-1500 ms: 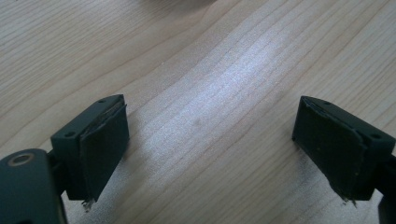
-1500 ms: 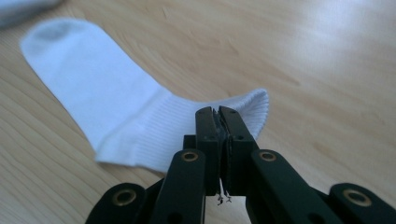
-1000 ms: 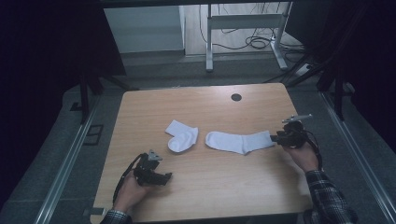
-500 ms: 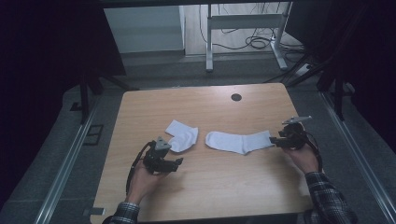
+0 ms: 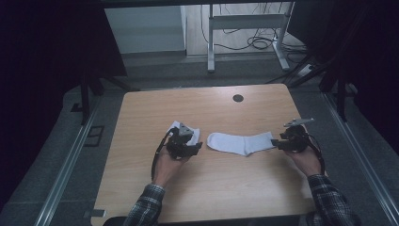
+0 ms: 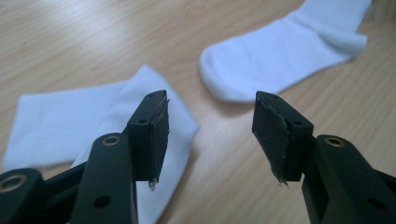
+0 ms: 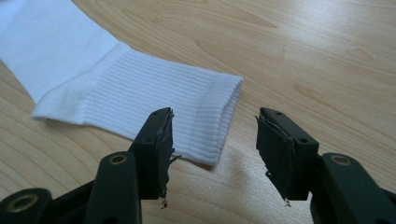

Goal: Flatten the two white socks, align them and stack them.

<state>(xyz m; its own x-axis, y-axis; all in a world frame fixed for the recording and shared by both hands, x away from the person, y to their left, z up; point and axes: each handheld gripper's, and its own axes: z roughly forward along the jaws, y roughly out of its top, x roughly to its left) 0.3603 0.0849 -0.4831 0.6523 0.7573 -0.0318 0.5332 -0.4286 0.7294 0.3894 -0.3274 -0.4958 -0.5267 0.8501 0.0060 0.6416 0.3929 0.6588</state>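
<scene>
Ahead of the right tongs [image 7: 214,154], held apart, the flat white ribbed sock's [image 7: 140,88] cuff is lined up for gripping; the left tongs [image 6: 210,135], just closing yet gripping nothing, are poised beside the folded white sock's [image 6: 70,123] edge.

A light wooden table [image 5: 141,113] is seen, with a round black cable port [image 5: 238,98] set near its far edge. Beyond it, a white metal desk frame [image 5: 244,21] and loose cables [image 5: 256,43] are seen on the floor.

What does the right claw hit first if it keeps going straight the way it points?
Probably the ribbed cuff of the flat white sock: the right claw stands open just short of the cuff's corner, its left pad over the edge. Depth is unclear, so it may skim the table.
</scene>
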